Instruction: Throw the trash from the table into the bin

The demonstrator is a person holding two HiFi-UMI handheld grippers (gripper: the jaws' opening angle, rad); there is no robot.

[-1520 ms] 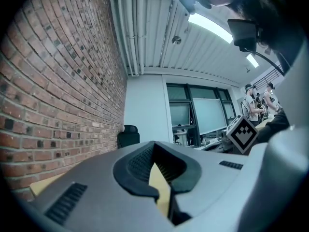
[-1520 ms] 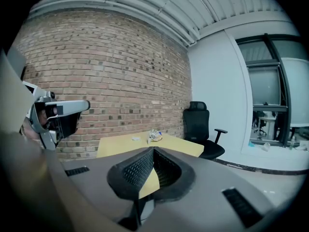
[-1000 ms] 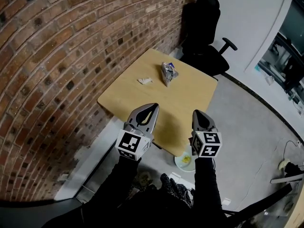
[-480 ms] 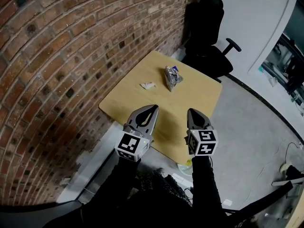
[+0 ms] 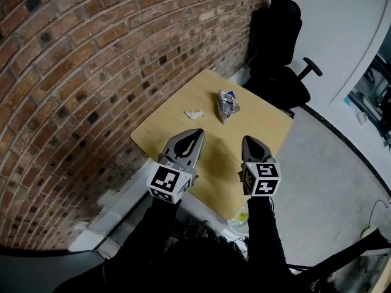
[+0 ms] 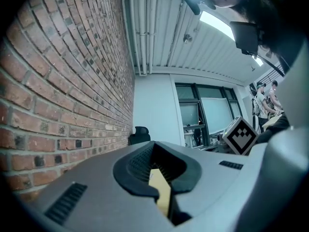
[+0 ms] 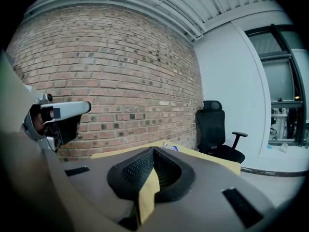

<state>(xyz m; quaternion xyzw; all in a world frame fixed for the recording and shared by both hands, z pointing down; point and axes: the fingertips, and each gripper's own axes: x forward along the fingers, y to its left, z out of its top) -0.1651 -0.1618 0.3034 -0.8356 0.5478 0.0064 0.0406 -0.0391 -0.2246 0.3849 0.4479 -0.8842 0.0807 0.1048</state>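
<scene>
1. A brick wall [image 5: 73,72] runs along just left of the left gripper [image 5: 198,132].
2. A black office chair [image 5: 276,44] stands well ahead of the right gripper [image 5: 247,140], near the wall's far end.
3. Grey floor [image 5: 333,182] spreads out to that gripper's right.

Brick wall [image 5: 73,72] on my left, white wall [image 5: 342,23] further back. Grey floor [image 5: 324,182], wooden table [image 5: 204,93] against the bricks, black office chair [image 5: 278,47] behind it. Big windows [image 6: 215,115] and a ceiling light [image 6: 217,25] too.
</scene>
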